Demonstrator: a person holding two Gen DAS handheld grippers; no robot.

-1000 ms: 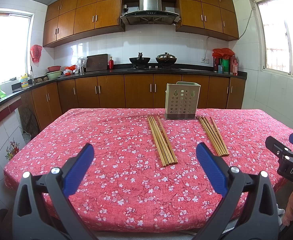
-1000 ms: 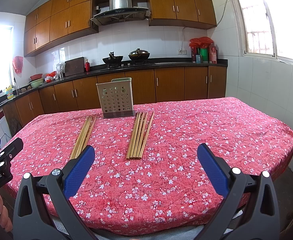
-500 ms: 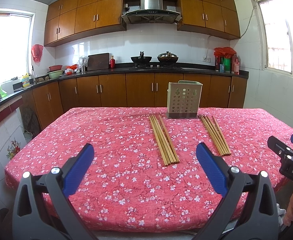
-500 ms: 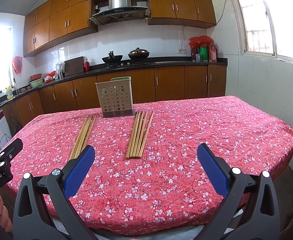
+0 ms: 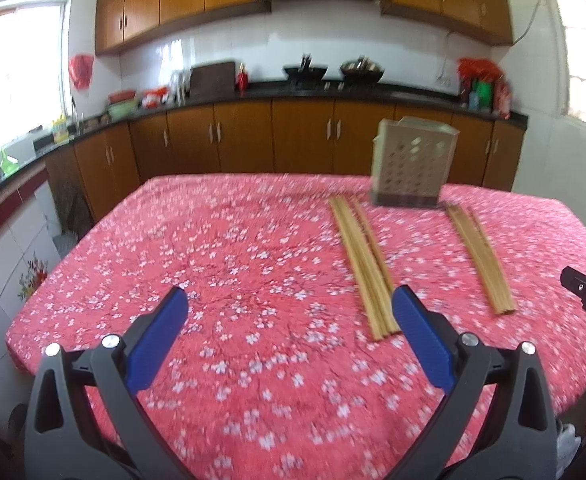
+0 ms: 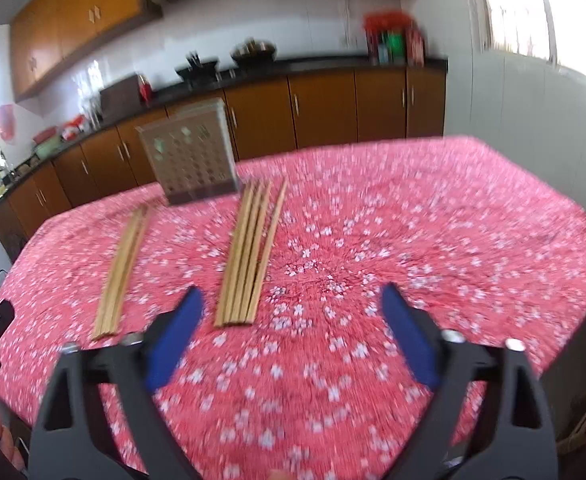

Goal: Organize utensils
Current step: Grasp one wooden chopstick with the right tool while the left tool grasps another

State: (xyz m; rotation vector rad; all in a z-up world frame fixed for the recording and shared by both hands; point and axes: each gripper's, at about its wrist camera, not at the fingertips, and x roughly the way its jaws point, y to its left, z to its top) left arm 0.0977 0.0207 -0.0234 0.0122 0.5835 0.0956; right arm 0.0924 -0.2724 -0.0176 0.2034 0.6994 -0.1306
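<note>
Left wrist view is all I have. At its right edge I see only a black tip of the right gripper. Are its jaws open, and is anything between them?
Observer: The right gripper is open. Its jaws have just been closing a little, with nothing between them; only the tablecloth shows in the gap.
Operator: Where does the closer chopstick bundle lie for that gripper?
Observer: That chopstick bundle lies ahead and left of the gap's middle. Its near end shows just beside the left finger, and the pads are not on it.
</note>
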